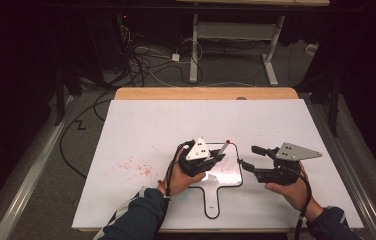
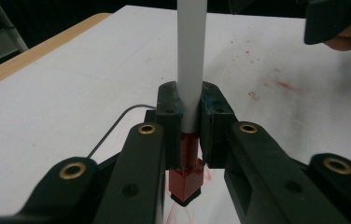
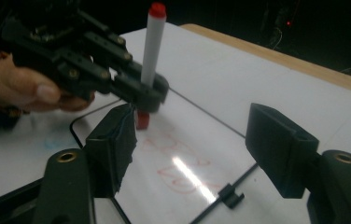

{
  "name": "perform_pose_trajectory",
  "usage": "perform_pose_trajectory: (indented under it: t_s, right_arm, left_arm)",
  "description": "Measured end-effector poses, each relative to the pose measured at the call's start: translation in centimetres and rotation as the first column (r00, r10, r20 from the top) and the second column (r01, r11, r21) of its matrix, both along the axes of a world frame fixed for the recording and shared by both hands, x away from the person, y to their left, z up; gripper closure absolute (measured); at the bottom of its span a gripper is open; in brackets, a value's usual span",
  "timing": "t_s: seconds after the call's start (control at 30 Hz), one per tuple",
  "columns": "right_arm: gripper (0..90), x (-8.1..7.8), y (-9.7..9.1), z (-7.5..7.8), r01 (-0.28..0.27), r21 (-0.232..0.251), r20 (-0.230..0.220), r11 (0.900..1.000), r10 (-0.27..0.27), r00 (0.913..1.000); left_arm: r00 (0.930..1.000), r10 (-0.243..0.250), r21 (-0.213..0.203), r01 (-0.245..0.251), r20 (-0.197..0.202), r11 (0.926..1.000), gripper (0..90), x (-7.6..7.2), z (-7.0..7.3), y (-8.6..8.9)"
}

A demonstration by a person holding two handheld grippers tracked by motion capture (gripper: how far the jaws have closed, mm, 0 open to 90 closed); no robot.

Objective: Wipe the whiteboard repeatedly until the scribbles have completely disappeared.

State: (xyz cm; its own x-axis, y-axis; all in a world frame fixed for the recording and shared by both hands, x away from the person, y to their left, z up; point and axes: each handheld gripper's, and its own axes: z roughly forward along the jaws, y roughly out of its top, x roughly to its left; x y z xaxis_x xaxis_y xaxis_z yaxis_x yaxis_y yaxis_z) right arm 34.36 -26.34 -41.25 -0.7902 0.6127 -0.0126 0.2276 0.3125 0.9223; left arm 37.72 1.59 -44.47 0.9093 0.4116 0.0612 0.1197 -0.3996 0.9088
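A red marker (image 1: 224, 148) with a white barrel (image 2: 191, 70) stands nearly upright, its red tip (image 2: 186, 181) down on a small black-framed whiteboard (image 1: 228, 176). My left gripper (image 1: 218, 158) is shut on the marker low on its barrel. Red scribbles (image 3: 179, 164) cover the board under the tip. My right gripper (image 1: 248, 156) hovers at the board's right edge, open with nothing between its jaws. In the right gripper view the marker (image 3: 151, 46) and left gripper (image 3: 142, 95) stand just beyond my right gripper (image 3: 197, 140).
The board's handle (image 1: 212, 201) points toward the table's near edge. Red smudges (image 1: 136, 167) mark the white table cover left of the board. A wooden edge (image 1: 206, 93) runs along the far side. Cables (image 1: 141, 60) and another table's legs (image 1: 194, 47) lie beyond.
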Motion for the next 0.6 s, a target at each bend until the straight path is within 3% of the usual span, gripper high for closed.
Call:
perform_pose_trajectory:
  t_s: [0.13,0.23,0.33,0.5,0.57,0.6]
  right_arm:
    - [38.9,0.7,1.1,0.5,-0.016,0.037,-0.003,0.9992,0.016,0.9999]
    - [42.5,1.1,2.1,0.5,-0.041,0.035,-0.005,0.9985,0.041,0.9991]
    - [51.0,1.1,2.8,0.4,-0.061,0.046,-0.003,0.9971,0.062,0.9981]
    - [80.4,1.1,3.1,0.3,-0.072,0.060,-0.005,0.9956,0.073,0.9974]
    - [80.8,1.2,3.1,0.3,-0.072,0.069,-0.025,0.9950,0.073,0.9970]
    - [80.8,1.2,3.1,0.3,-0.069,0.066,-0.030,0.9954,0.071,0.9970]
  left_arm:
    - [0.9997,-0.026,-0.013,0.026,0.001,0.9996,78.2,-0.2,0.1,-1.6]
    - [0.9987,-0.050,-0.020,0.050,-0.002,0.9985,78.2,-0.3,0.2,-2.6]
    - [0.9975,-0.070,-0.006,0.070,-0.003,0.9975,78.2,-0.6,0.0,-3.2]
    - [0.9964,-0.084,0.004,0.084,-0.014,0.9965,77.9,-0.8,-0.4,-3.4]
    - [0.9963,-0.084,0.003,0.084,-0.017,0.9964,77.3,-0.8,-0.5,-3.4]
    - [0.9969,-0.078,0.009,0.078,-0.015,0.9969,72.5,-0.8,-0.5,-3.4]
